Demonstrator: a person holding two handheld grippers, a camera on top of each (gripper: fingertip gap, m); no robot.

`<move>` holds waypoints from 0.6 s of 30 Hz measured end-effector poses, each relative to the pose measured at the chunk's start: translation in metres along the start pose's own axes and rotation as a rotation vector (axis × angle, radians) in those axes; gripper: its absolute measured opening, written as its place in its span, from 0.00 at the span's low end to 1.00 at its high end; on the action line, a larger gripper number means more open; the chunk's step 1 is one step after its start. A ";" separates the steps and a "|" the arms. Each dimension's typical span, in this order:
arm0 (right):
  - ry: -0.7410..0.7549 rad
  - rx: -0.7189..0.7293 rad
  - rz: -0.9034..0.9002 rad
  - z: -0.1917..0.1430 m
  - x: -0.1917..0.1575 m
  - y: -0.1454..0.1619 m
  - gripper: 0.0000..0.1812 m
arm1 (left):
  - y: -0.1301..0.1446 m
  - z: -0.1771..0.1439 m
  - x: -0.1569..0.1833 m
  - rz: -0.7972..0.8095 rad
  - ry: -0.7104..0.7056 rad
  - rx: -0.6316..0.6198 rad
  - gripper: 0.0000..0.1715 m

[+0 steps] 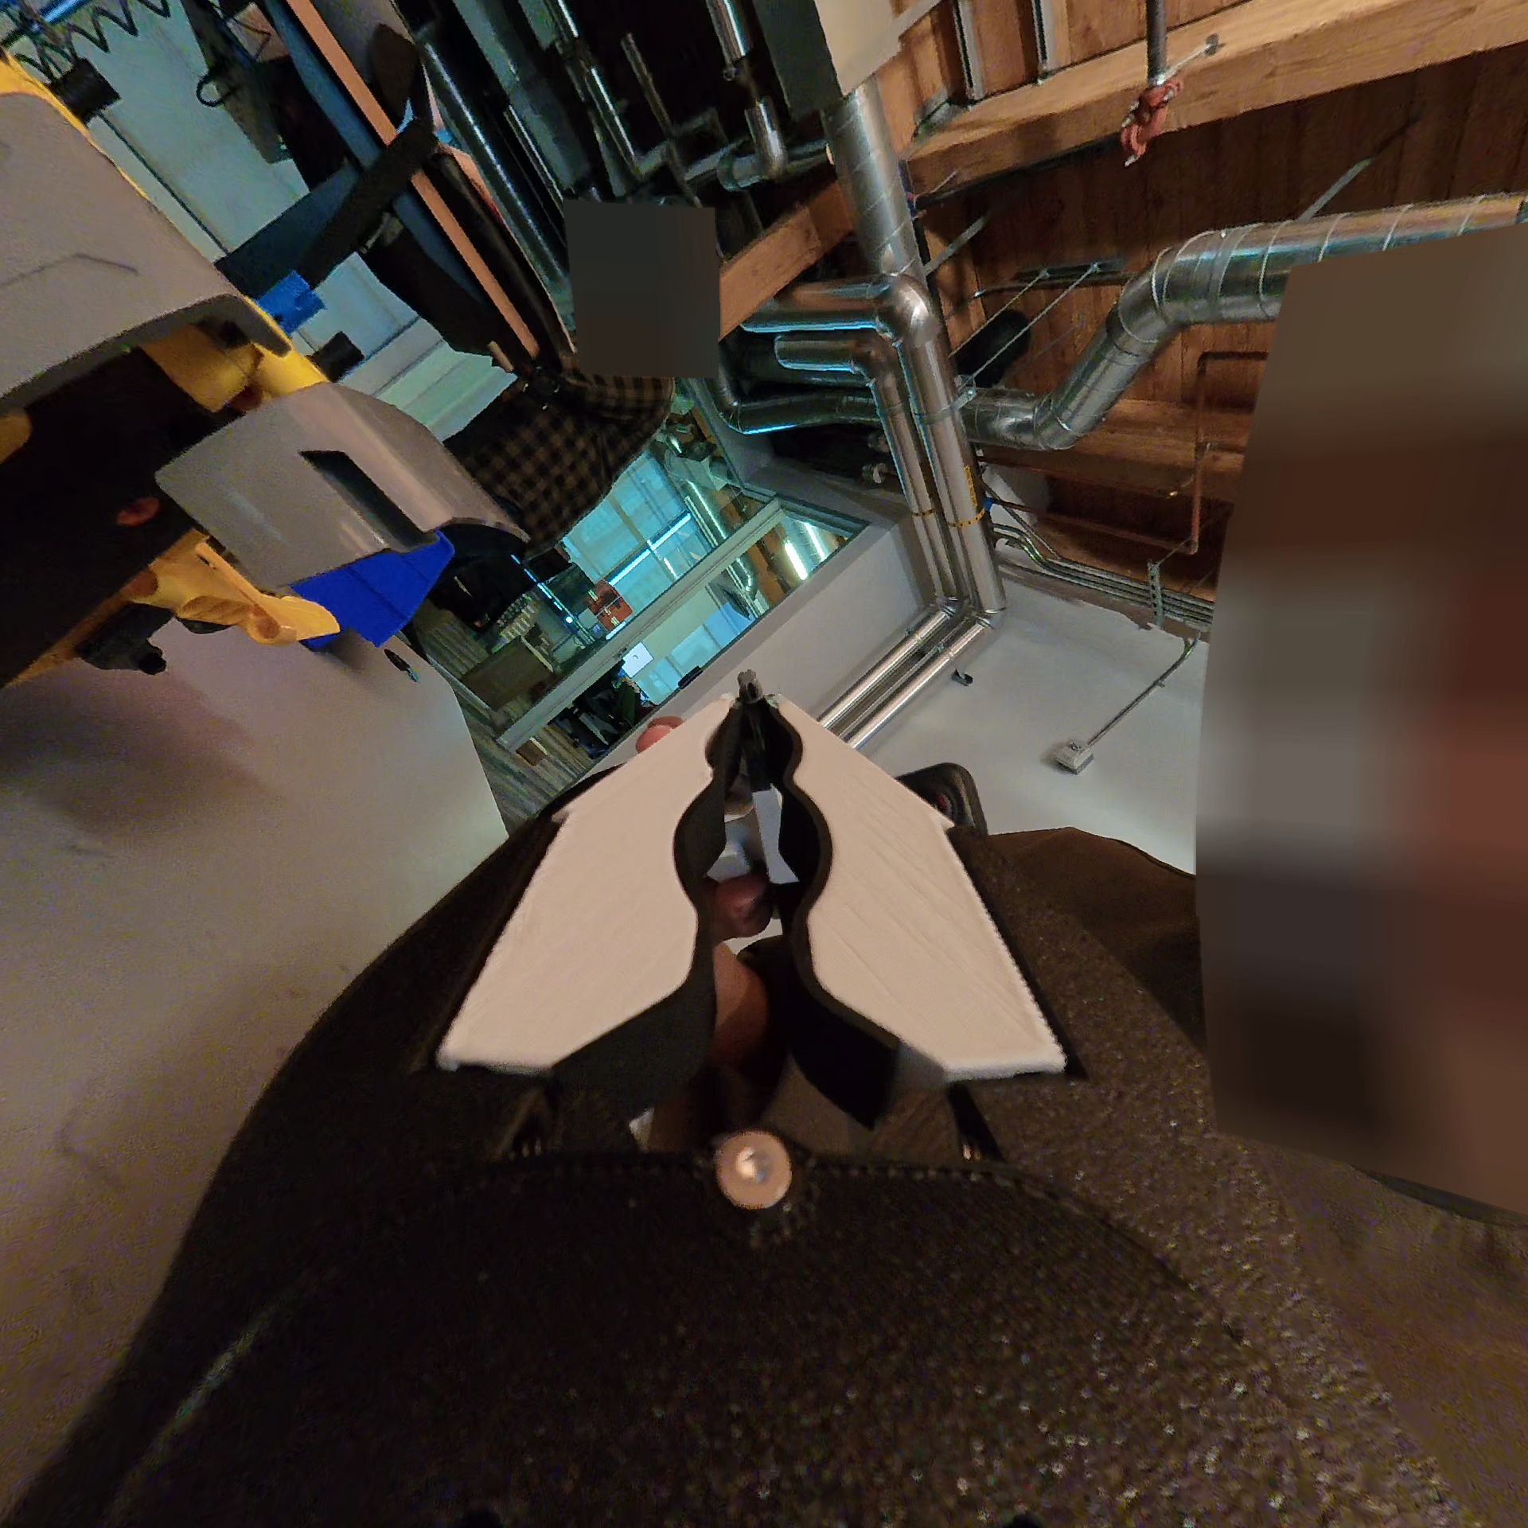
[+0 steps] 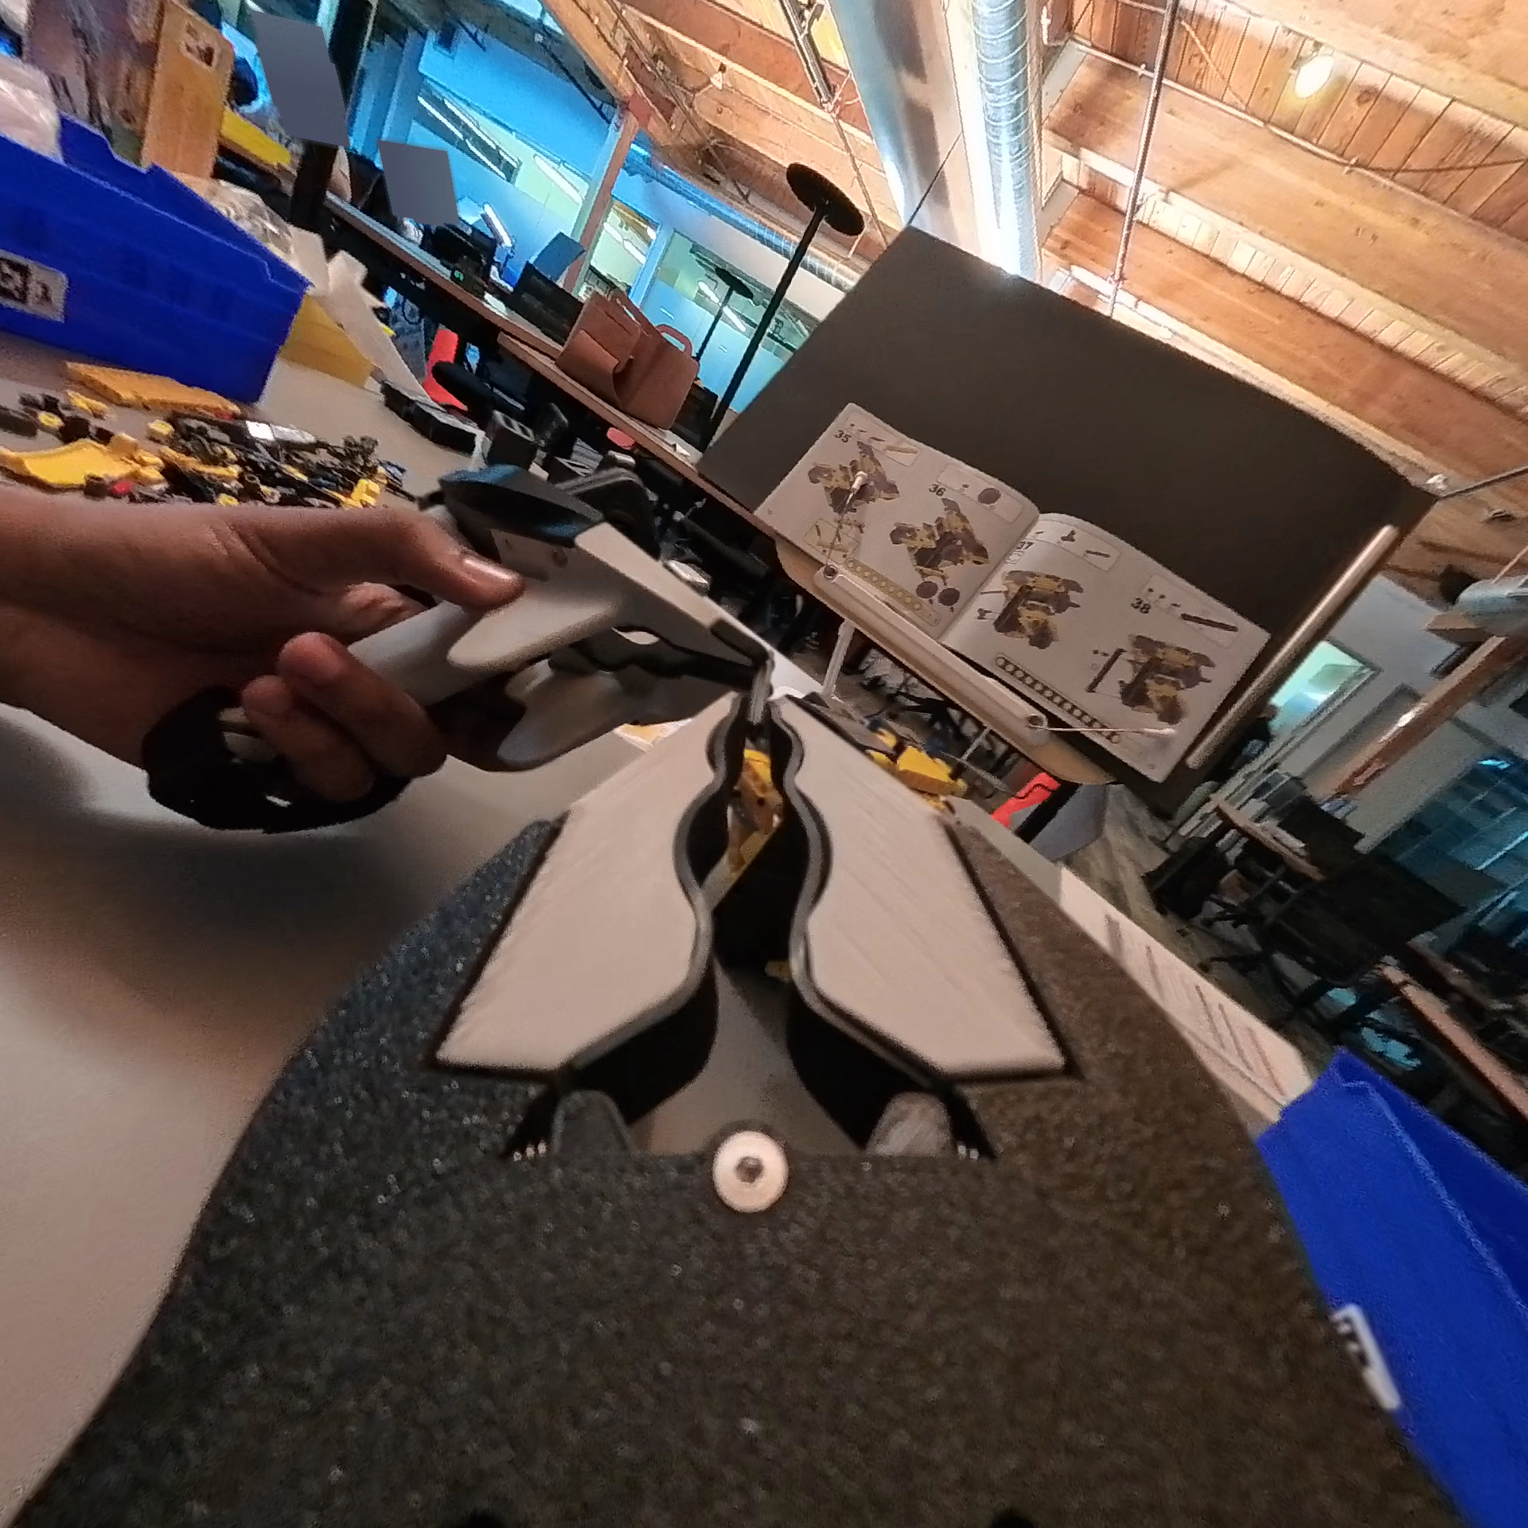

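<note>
Both grippers: speckled black bodies, pale wavy-edged black-lined jaws, silver screw [image 1: 752, 1171] at centre; no sleeves visible

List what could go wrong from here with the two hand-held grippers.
1. The left hand-held gripper pinches the small thin grey pin only at its very tips, so it may slip out and get lost among the loose yellow and black building pieces on the table.
2. The right hand-held gripper is tip to tip with the left one; a small bump could knock the pin loose.
</note>
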State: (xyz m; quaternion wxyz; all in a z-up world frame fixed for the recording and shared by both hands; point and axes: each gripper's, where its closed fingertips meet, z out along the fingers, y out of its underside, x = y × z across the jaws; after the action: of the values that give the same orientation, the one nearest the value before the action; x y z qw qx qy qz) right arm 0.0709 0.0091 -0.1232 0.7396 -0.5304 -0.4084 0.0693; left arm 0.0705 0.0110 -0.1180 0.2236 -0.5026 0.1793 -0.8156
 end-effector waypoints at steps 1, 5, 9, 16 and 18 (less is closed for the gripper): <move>0.010 -0.004 -0.030 0.000 0.000 0.000 0.02 | 0.000 0.000 0.000 -0.002 -0.001 -0.001 0.00; 0.068 -0.050 -0.185 0.001 0.001 0.002 0.02 | -0.001 -0.001 -0.005 -0.012 -0.022 0.009 0.00; 0.130 -0.099 -0.349 0.003 0.002 0.003 0.02 | -0.003 -0.003 -0.011 -0.031 -0.046 0.029 0.05; 0.207 -0.199 -0.627 0.006 0.004 0.007 0.02 | -0.003 -0.004 -0.018 -0.044 -0.085 0.032 0.06; 0.219 -0.231 -0.720 0.008 0.003 0.011 0.02 | -0.002 -0.004 -0.019 -0.046 -0.092 0.026 0.04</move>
State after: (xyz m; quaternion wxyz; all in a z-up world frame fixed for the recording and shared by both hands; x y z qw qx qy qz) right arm 0.0713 0.0208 -0.1299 0.6912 -0.4374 -0.4920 -0.2982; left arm 0.0747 0.0231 -0.1329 0.2193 -0.5407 0.1466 -0.7988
